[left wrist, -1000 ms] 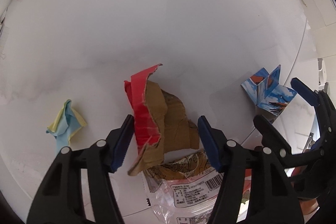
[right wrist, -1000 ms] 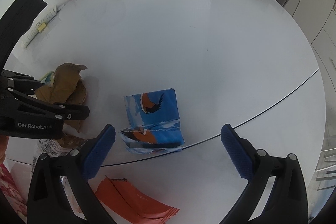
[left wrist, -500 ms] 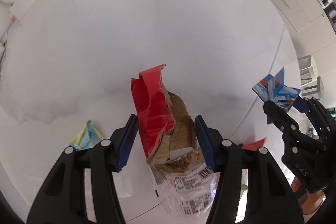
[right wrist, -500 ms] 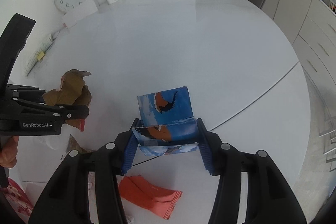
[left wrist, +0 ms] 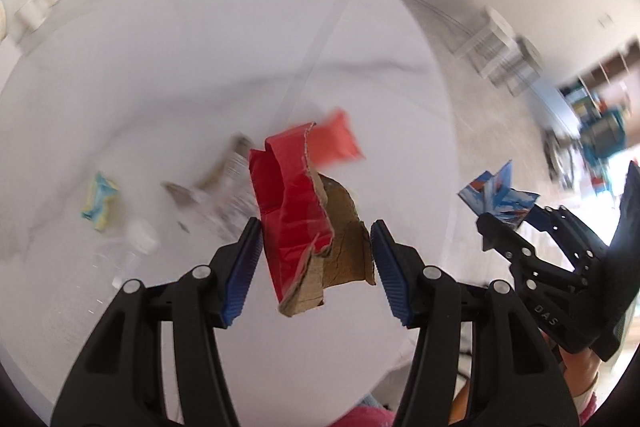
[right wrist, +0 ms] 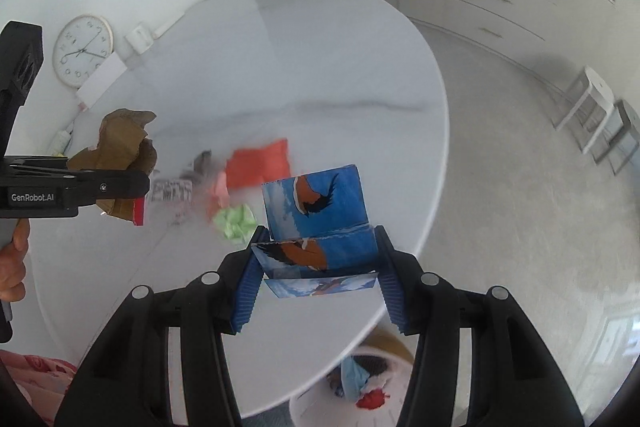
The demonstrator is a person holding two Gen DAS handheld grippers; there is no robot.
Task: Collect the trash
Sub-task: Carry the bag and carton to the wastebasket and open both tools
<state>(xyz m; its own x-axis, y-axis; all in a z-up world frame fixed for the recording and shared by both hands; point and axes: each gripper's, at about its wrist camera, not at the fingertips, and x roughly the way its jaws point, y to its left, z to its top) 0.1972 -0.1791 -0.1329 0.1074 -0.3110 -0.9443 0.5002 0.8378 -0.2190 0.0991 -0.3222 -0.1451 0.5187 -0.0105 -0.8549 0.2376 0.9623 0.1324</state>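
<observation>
Round white surface [right wrist: 320,67] is carrying an orange wrapper [right wrist: 260,163] and green crumpled paper [right wrist: 236,223]. Left tongs [left wrist: 316,267] are pinching torn red-brown cardboard [left wrist: 304,219] above it. Right tongs [right wrist: 316,283], having just been closing, are pinching a blue bird-print carton [right wrist: 316,219] over the surface edge.

Torn cardboard [left wrist: 316,227] is bright red on one face, plain brown on the other; beyond it on the white, grey-veined table [left wrist: 200,67] lies a coral-red packet [left wrist: 336,143]; a folded blue carton [right wrist: 320,223] bears brown-and-black birds; a crumpled wrapper [left wrist: 100,201] left of the cardboard is yellow and pale blue
</observation>
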